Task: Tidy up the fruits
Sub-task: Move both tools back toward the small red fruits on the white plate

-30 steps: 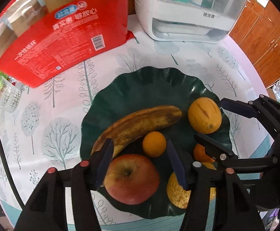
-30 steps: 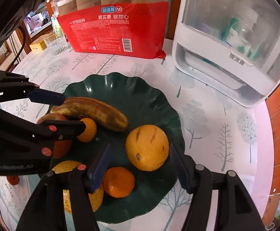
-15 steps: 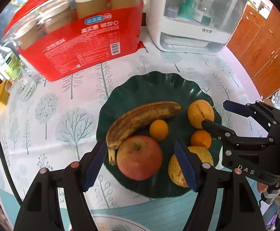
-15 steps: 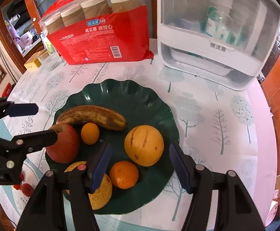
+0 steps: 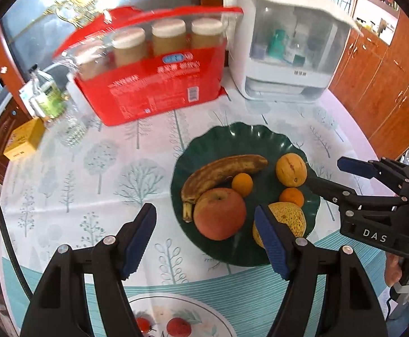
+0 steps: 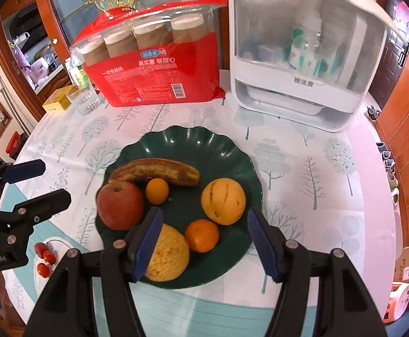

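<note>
A dark green scalloped plate [image 5: 229,140] [image 6: 193,140] holds a brown-spotted banana [image 5: 221,170] [image 6: 159,170], a red apple [image 5: 219,213] [image 6: 120,207], a small orange [image 5: 242,184] [image 6: 157,191], a mandarin [image 5: 291,196] [image 6: 202,235], a yellow-orange round fruit [image 5: 291,169] [image 6: 223,200] and a speckled yellow pear [image 5: 288,219] [image 6: 170,255]. My left gripper [image 5: 205,241] hangs open above the plate's near left rim, nothing between its pads. My right gripper [image 6: 204,243] is open above the mandarin and holds nothing; it also shows at the right as the right gripper [image 5: 330,175].
A red pack of paper cups [image 5: 159,84] [image 6: 153,64] and a white appliance [image 5: 283,45] [image 6: 300,50] stand behind the plate. A glass [image 6: 85,99] and yellow box [image 5: 24,139] sit far left. A white plate with small red fruits [image 5: 173,320] [image 6: 45,255] lies near the front edge.
Both grippers have risen and pulled back from the plate. The left gripper let go of the apple, opened wider and shifted left. The fruits lie where they were.
</note>
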### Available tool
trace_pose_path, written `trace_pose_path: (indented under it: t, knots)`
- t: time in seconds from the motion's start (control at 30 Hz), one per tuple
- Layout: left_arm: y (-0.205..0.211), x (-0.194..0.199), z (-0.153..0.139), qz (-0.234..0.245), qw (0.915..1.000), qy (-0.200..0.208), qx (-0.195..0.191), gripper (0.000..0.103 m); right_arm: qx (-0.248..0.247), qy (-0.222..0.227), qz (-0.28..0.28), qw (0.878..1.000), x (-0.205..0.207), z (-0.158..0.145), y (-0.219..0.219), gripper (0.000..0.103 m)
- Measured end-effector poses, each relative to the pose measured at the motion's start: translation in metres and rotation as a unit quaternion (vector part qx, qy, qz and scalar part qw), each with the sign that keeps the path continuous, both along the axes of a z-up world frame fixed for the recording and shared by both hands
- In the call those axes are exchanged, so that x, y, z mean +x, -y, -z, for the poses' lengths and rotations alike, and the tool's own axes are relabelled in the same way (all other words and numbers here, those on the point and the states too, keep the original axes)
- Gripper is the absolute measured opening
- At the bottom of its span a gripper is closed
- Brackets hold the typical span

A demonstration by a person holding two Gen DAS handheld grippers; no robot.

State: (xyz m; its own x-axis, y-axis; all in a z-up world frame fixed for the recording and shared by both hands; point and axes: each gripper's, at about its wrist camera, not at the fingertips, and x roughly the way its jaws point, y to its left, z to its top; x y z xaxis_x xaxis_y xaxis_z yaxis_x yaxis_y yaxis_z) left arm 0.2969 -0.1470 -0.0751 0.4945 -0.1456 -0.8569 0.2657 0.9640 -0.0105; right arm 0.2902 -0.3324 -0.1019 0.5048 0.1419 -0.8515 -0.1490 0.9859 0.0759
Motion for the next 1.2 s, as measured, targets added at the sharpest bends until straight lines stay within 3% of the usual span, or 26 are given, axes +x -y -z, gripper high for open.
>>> trace_pose_path:
  t: [0.37,0.7,1.2]
  knots:
    - [-0.026,-0.043,-0.031,0.018,0.9994,0.026,0.01,0.072,-0.002,0.016,0.023,1.0,-0.036,-0.031,-0.02,0.063]
    - [-0.069,-0.078,-0.048,0.008,0.9994,0.033,0.003,0.08,-0.009,0.023,0.052,0.998,-0.078,-0.05,-0.054,0.063]
    - [-0.134,-0.129,-0.036,-0.014,0.9987,0.049,-0.007,0.081,-0.006,0.041,0.082,0.996,-0.132,-0.06,-0.105,0.063]
